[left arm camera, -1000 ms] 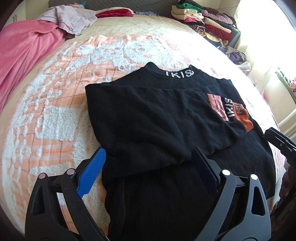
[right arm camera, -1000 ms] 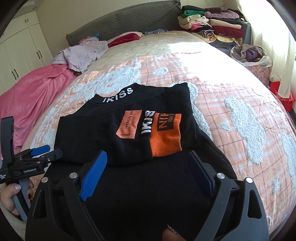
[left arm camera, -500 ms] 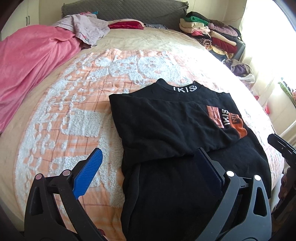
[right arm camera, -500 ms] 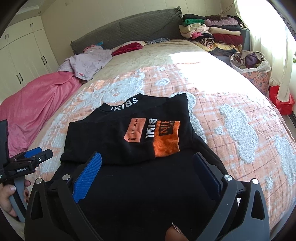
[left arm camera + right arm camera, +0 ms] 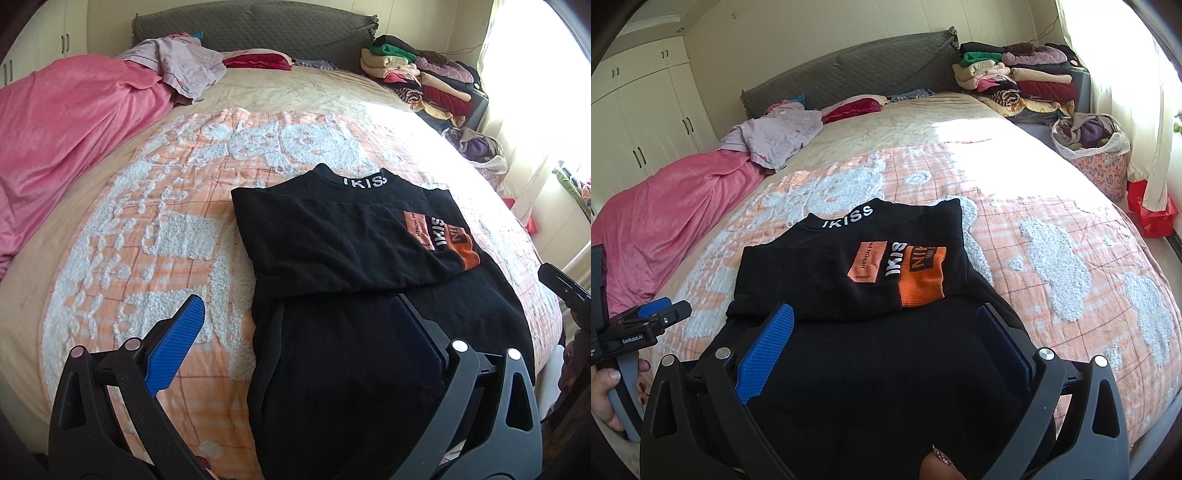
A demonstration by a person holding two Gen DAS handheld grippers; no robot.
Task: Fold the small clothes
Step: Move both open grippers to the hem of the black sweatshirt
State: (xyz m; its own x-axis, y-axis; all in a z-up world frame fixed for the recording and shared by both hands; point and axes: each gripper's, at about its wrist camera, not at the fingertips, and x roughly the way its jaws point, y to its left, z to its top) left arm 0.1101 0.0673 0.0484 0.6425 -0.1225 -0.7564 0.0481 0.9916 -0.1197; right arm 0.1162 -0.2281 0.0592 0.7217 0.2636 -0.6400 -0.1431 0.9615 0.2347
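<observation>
A black top (image 5: 354, 258) lies on the bed's orange-and-white blanket (image 5: 155, 236), its upper part folded down so the orange sleeve cuff (image 5: 921, 277) rests across the chest, collar lettering facing the headboard. Both tools hover low over its near hem. The left hand-held gripper (image 5: 295, 332) is spread wide, 1 finger over the blanket, 1 over the cloth, grasping nothing. The right hand-held gripper (image 5: 886, 336) is likewise released, both fingers above black fabric. A pink cover (image 5: 665, 218) lies along the bed's left side, and folded clothes (image 5: 1015, 81) are stacked by the window.
</observation>
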